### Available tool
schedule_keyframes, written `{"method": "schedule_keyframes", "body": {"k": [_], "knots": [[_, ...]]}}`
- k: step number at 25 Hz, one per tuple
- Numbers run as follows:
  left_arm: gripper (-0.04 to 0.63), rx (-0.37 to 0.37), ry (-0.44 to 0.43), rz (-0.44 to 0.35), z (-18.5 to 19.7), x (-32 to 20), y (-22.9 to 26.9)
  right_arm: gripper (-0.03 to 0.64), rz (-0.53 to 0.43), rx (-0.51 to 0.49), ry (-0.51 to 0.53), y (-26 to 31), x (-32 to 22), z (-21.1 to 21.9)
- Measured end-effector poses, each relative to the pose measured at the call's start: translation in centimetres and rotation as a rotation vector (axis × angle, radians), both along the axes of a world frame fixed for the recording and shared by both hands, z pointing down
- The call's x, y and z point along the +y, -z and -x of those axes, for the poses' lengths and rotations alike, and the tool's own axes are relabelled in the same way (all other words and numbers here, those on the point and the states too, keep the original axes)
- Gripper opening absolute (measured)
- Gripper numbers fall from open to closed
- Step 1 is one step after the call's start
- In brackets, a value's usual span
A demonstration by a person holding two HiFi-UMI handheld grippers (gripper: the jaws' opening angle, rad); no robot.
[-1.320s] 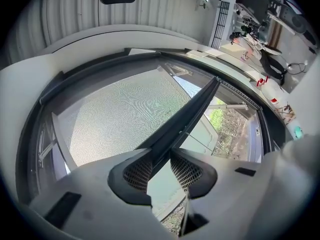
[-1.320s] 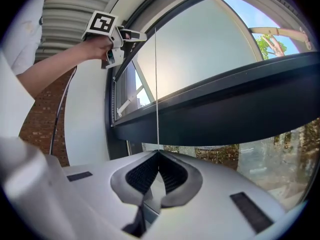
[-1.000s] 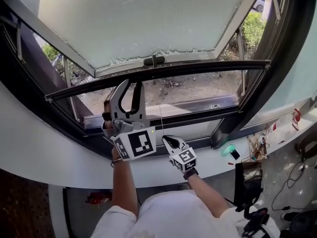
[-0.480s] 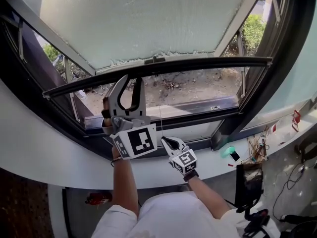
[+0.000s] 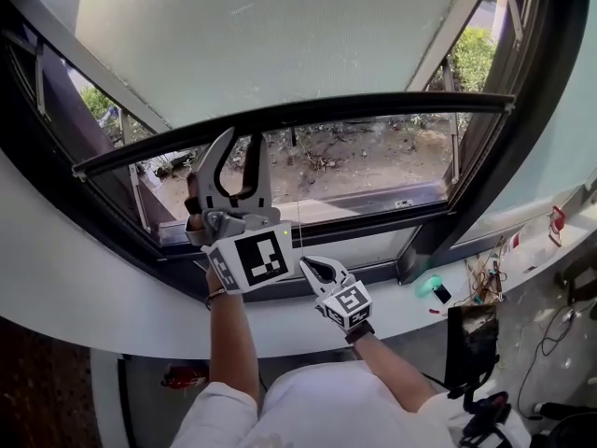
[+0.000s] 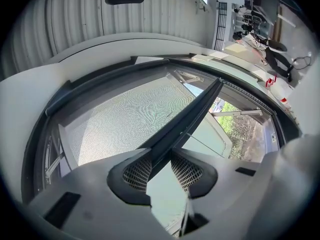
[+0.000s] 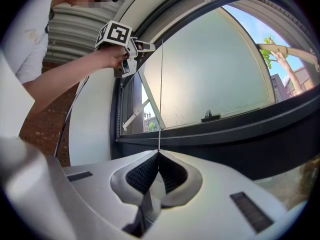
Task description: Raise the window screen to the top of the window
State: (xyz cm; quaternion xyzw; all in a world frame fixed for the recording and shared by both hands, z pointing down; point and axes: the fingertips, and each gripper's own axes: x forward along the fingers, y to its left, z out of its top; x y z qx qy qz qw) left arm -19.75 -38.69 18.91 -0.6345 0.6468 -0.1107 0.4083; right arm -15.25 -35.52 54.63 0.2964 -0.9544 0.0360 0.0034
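Lab-like room: tangled wires point(image 5: 487, 271) on sill point(image 5: 93, 287), equipment-cluttered desks point(image 6: 250, 26).

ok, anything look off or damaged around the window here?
Nothing clearly damaged. The screen bar slants in the head view, left end lower, but the lower frame slants alike, so that's likely the lens. Loose wires clutter the ledge at right. Left gripper holds the bar, right gripper pinches the cord.
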Motion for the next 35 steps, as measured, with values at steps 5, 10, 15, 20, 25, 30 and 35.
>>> {"method": "schedule_keyframes", "body": {"k": [5, 10, 15, 20, 25, 30, 35], "knots": [[0.095, -0.002, -0.001, -0.013, 0.0, 0.1, 0.6, 0.002, -0.001, -0.011, 0.000, 0.6, 0.1, 0.0], [0.095, 0.002, 0.003, -0.027, 0.2, 0.1, 2.0, 0.002, 0.045, -0.068, -0.001, 2.1, 0.2, 0.2], [0.095, -0.006, 0.003, -0.039, 0.2, 0.2, 3.4, 0.002, 0.018, -0.081, 0.016, 3.5, 0.4, 0.7], [0.095, 0.002, 0.008, -0.049, 0.0, 0.4, 3.7, 0.002, 0.017, -0.074, 0.020, 3.8, 0.6, 1.1], [0.097, 0.002, 0.005, -0.072, 0.0, 0.5, 5.1, 0.002, -0.007, -0.076, 0.039, 5.3, 1.0, 2.1], [0.097, 0.000, 0.008, -0.100, 0.1, 0.7, 6.8, 0.002, -0.023, -0.089, 0.051, 7.0, 1.2, 2.6], [0.097, -0.001, 0.014, -0.123, 0.3, 0.7, 8.3, 0.002, -0.056, -0.088, 0.046, 8.5, 0.8, 2.5]]}}
